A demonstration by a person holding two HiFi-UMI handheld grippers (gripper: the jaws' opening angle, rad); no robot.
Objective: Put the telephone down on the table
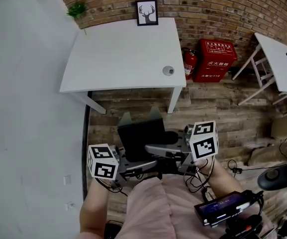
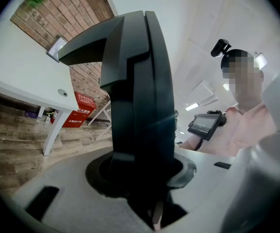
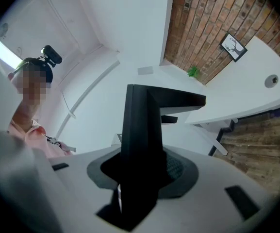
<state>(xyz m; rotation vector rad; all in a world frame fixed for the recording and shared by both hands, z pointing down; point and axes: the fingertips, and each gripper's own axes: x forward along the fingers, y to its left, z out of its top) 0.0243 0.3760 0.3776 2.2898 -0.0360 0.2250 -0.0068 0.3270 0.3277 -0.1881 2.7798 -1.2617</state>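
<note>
The telephone is a black slab with grey parts, held in the air in front of the person, between both grippers. My left gripper holds its left end and my right gripper its right end. Close up in the left gripper view, the telephone fills the middle and the left gripper is shut on it. The right gripper view shows the telephone upright with the right gripper shut on it. The white table stands ahead, beyond the telephone.
On the table stand a framed deer picture, a small plant and a small round object. A fire extinguisher and a red box stand by the brick wall. A second white table is at right.
</note>
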